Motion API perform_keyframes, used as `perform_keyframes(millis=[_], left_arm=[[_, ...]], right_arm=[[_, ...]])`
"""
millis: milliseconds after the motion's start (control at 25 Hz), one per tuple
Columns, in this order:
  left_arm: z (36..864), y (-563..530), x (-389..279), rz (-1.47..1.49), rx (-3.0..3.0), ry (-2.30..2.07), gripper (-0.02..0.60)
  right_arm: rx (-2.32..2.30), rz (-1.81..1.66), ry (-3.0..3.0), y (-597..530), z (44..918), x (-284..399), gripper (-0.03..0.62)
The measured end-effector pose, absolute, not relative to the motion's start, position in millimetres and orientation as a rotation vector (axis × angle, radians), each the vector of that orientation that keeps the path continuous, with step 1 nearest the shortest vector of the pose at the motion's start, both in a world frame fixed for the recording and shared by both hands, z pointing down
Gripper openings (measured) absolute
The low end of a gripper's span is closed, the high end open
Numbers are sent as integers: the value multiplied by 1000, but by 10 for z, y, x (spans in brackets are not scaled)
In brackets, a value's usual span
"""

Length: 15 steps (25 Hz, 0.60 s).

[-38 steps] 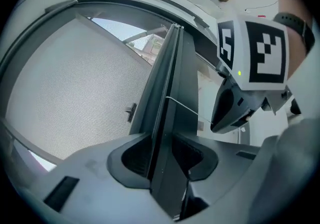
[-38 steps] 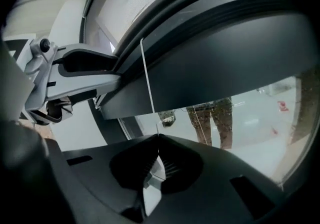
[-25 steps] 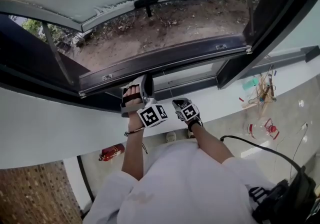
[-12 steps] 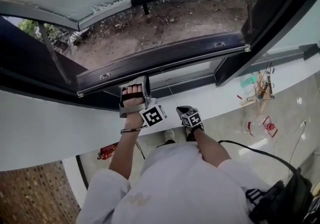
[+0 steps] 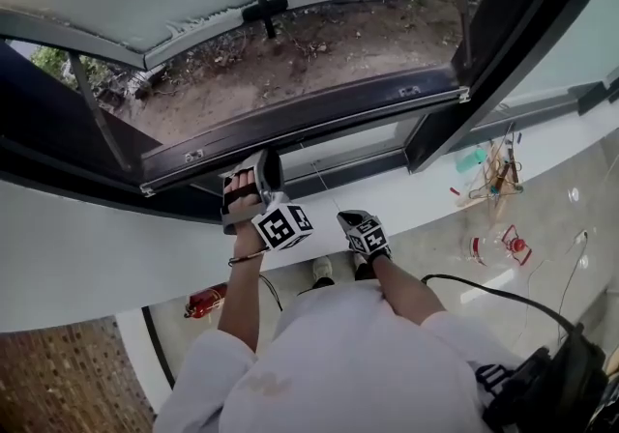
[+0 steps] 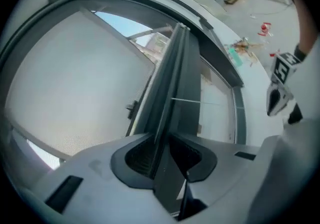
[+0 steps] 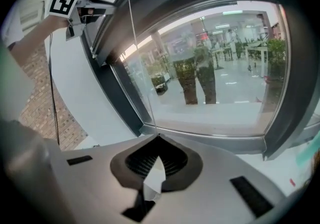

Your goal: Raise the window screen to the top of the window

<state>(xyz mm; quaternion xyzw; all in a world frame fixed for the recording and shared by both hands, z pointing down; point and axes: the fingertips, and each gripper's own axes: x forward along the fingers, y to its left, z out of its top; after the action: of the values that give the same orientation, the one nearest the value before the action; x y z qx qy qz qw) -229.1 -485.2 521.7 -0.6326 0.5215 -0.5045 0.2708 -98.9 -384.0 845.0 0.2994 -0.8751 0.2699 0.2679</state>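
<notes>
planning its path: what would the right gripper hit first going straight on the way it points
The right gripper would most likely meet the glass pane just above its dark frame; depth is unclear.

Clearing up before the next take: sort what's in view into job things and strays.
Job: dark grey metal screen rail; thin pale pull cord.
Strays: red cylindrical fire extinguisher; tangle of sticks and wires.

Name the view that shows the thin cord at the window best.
The right gripper view: the cord runs clearly from the right gripper's shut fingers up across the glass. The head view shows it only as a faint line; the left gripper view, as a short thin stretch.
</notes>
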Motion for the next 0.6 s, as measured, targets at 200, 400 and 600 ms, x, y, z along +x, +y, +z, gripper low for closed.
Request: perform_keyframes(millis=[200,400,600], left_arm=[[4970,-4810,-2355,-1050,-1841,1630,83],[4763,-4739,-2385,-780,-1929,1804,81],[4659,-4655,-2436,-497,-2164,1993,0]], right_arm=[[750,656,-2398,-3865,8354,-1150,2],[760,589,-2433,-4005,8237,-1151,2],[740,564,-2504,-4151,8050,-1318,2]])
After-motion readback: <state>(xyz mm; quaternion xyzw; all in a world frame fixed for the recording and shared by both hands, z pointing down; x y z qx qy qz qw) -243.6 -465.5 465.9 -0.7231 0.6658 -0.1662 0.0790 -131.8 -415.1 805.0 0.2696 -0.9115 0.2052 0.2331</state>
